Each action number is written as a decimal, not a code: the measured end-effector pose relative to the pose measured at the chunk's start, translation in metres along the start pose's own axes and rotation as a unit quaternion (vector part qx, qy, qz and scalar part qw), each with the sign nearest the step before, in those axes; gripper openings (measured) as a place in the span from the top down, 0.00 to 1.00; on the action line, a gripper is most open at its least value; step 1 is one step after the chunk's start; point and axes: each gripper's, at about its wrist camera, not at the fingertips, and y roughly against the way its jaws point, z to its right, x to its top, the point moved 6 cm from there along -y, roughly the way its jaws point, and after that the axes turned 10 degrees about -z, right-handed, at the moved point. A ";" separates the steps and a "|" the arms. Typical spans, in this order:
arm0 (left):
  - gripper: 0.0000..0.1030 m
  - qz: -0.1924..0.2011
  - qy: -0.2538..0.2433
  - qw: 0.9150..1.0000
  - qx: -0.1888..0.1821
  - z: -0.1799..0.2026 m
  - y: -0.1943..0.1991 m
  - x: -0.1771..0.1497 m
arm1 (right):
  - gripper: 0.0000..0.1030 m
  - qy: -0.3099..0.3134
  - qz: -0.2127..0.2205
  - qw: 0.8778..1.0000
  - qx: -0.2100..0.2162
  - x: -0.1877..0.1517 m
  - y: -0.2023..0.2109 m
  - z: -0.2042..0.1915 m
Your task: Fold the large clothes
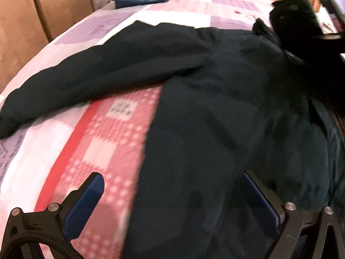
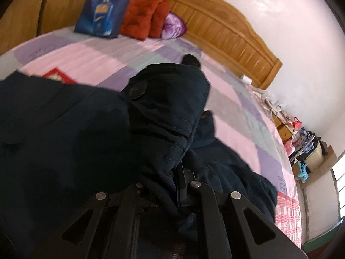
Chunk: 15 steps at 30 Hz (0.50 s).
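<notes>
While the large dark navy fabric jacket (image 1: 215, 108) lies spread across the bed, one sleeve cuff (image 2: 166, 103) with a dark round button (image 2: 137, 90) is bunched and lifted in the right gripper (image 2: 179, 185), whose black fingers are drawn together and clamped on the cloth. That hold looks meant to carry the sleeve over the body for a fold. In the left wrist view the jacket's body runs lengthwise from the near edge, under the camera, away toward the far part of the bed, so its long axis points roughly away from the left gripper (image 1: 172, 200). The other sleeve (image 1: 75, 86) stretches flat out to the left, nearly across that axis, its end near the bed's left edge. That gripper hovers over the hem region with its blue-padded fingers (image 1: 86, 205) wide apart, holding nothing, one above the cloth and one above a pink-and-white patterned blanket (image 1: 103, 151). Beneath both lies a lilac and white patchwork bedsheet (image 2: 97, 54). Farther off, against the wooden headboard (image 2: 226, 28), stand a blue printed carrier bag (image 2: 103, 10) and red cushions (image 2: 146, 17).
</notes>
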 end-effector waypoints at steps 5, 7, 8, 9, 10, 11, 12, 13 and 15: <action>0.00 -0.009 0.013 1.000 -0.007 -0.021 -0.002 -0.010 | 0.89 0.021 -0.023 0.999 -0.017 -0.007 -0.017 -0.033; 0.00 -0.017 0.019 1.000 -0.008 -0.026 -0.005 -0.014 | 0.82 0.018 -0.035 0.999 -0.011 -0.008 -0.025 -0.041; 0.00 -0.019 0.021 1.000 -0.010 -0.027 -0.006 -0.015 | 0.79 0.016 -0.041 0.999 -0.001 -0.009 -0.028 -0.042; 0.00 -0.019 0.022 1.000 -0.011 -0.028 -0.007 -0.015 | 0.73 0.014 -0.045 0.999 0.009 -0.010 -0.029 -0.043; 0.00 -0.020 0.023 0.999 -0.011 -0.028 -0.008 -0.014 | 0.70 0.012 -0.052 0.998 0.024 -0.011 -0.030 -0.047; 0.00 -0.019 0.023 0.999 -0.012 -0.026 -0.008 -0.013 | 0.69 0.012 -0.055 0.998 0.031 -0.012 -0.031 -0.049; 0.00 -0.018 0.022 1.000 -0.013 -0.024 -0.007 -0.012 | 0.64 0.014 -0.060 0.997 0.040 -0.014 -0.030 -0.052; 0.00 -0.018 0.020 1.000 -0.014 -0.022 -0.007 -0.009 | 0.53 0.011 -0.062 0.996 0.057 -0.017 -0.028 -0.056; 0.00 -0.015 0.015 1.000 -0.017 -0.015 -0.006 -0.004 | 0.21 -0.001 -0.061 0.993 0.105 -0.021 -0.020 -0.056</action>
